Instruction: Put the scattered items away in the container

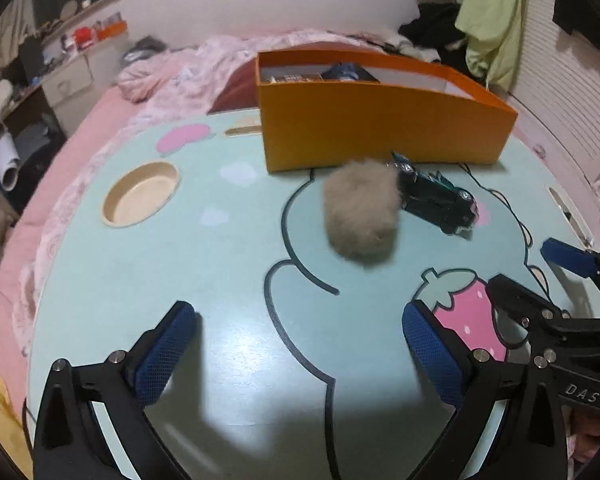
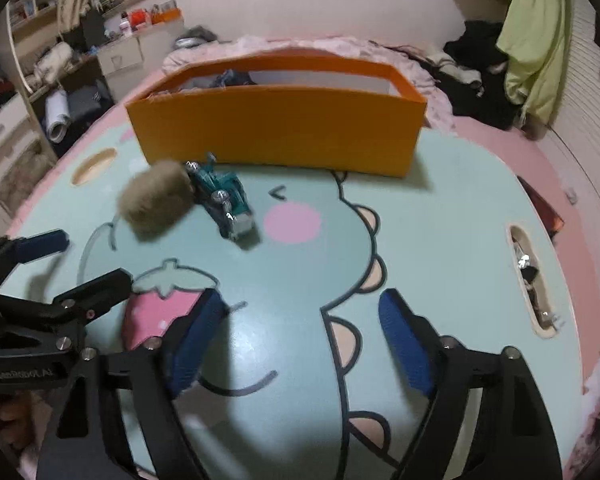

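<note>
Orange container (image 1: 380, 128) at far edge of counter (image 1: 148, 280); some items already inside. Two things still out: fluffy beige ball (image 1: 362, 212) and dark green toy car (image 1: 436, 200), touching each other, just before container's front wall, short lift away. Left tool (image 1: 296, 356) jaws wide apart, nothing between, hovering over counter's near edge, aimed toward ball. Right tool (image 2: 304, 344) also apart, empty, beside left one, facing car. Likely reason for side-by-side stance: one item per tool, ball left, car right.

On the worktop (image 1: 220, 280), the box (image 1: 380, 128) stands far, the pompom (image 1: 360, 212) touching the car (image 1: 436, 200) on its right, near it.
</note>
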`<state>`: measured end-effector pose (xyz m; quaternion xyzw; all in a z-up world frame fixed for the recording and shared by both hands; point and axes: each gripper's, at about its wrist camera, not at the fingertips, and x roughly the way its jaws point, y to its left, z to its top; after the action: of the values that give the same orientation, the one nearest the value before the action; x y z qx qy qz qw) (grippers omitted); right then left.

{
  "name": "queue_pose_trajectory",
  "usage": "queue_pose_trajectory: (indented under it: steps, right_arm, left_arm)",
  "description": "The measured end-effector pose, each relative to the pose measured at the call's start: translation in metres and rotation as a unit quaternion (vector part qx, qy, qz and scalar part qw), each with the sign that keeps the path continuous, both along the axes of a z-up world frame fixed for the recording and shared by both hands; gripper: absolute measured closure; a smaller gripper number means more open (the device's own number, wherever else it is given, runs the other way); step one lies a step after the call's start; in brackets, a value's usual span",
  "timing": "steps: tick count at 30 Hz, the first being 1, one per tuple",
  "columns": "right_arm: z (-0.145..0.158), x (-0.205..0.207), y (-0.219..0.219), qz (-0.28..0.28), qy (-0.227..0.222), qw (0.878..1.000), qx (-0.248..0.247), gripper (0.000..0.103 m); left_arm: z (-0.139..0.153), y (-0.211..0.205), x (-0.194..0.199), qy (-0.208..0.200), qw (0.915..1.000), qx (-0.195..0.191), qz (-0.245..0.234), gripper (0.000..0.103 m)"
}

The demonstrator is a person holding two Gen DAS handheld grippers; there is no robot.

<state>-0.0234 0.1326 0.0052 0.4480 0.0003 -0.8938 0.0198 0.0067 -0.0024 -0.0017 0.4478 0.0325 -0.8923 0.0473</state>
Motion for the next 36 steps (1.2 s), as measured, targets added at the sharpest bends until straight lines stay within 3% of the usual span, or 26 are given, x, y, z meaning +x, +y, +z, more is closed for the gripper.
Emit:
queue_pose_trajectory:
  steps: [5,36]
  right_arm:
    - [-0.0037,-0.0006,-0.001,0.001,-0.007,1.0,0.0,0.0]
    - [-0.0057,0.0027,-0.0059,0.008,-0.006,1.0,0.001,0.0]
  left_arm:
    - [-0.0024,-0.0031,0.0012,0.007,1.0,-0.002,0.005,0.0]
    - [-0.0028,-0.0032,0.0021,0.011,0.9999,0.0,0.008,0.0]
